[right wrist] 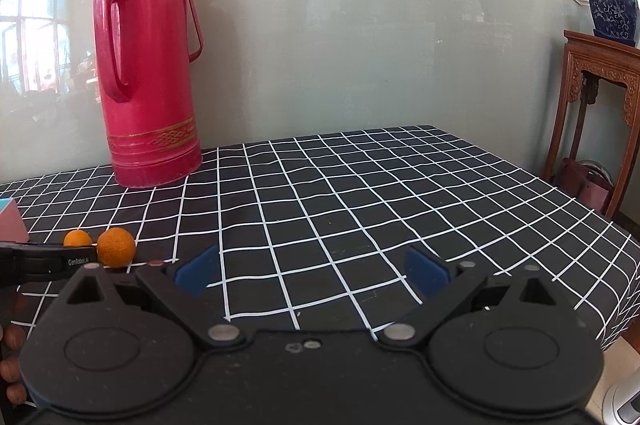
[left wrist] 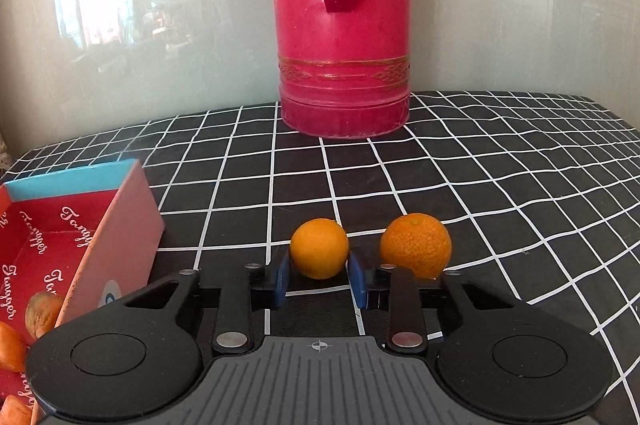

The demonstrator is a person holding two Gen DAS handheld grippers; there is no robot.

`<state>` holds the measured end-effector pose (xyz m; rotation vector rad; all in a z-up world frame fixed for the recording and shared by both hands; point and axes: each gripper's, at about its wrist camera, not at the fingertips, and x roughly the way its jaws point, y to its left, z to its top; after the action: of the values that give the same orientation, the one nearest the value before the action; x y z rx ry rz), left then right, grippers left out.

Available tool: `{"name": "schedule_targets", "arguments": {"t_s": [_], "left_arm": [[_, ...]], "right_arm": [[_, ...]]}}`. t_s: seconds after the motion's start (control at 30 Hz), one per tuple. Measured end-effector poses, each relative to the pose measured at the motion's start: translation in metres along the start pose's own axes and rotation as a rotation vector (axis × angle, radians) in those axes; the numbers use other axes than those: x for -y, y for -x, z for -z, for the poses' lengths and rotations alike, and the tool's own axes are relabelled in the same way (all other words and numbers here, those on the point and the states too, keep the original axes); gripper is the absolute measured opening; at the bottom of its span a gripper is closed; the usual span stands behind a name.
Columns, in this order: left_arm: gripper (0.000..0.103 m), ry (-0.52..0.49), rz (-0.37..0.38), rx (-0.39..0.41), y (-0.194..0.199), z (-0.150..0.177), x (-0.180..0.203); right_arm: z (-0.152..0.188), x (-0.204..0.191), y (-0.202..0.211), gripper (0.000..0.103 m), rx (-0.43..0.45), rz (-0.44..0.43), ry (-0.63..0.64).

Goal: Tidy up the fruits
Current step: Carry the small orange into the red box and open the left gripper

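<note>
The red lining of the box repeats a white cursive word, seemingly "Tangger". In the right wrist view, the left gripper bears small white lettering reading "GenRobot.AI".

We cannot see the top of the red flask; the edge cuts it off. Left of the flask, the red box is cut too, and its fruits only peek out.

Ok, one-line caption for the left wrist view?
Left gripper closing around a small orange, second orange beside it, red box left.
</note>
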<state>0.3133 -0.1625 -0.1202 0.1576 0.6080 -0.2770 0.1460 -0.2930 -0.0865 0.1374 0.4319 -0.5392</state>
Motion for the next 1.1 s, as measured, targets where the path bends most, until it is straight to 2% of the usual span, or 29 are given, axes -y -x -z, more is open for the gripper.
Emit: {"name": "schedule_targets", "arguments": {"t_s": [0.33,0.53,0.8,1.1], "left_arm": [[0.032,-0.02,-0.008,0.078,0.022,-0.001,0.005],[0.032,-0.006,-0.037,0.13,0.049,-0.001,-0.007],[0.032,0.095,-0.167,0.16,0.081,0.0,-0.051],[0.032,0.236,-0.369,0.092,0.092,0.017,-0.126]], "right_arm": [[0.0,-0.003,0.001,0.094,0.007,-0.006,0.013],[0.001,-0.009,0.005,0.094,0.022,-0.011,0.032],[0.002,-0.029,0.008,0.094,0.029,-0.043,0.067],[0.005,-0.065,0.013,0.094,0.044,-0.102,0.131]]}}
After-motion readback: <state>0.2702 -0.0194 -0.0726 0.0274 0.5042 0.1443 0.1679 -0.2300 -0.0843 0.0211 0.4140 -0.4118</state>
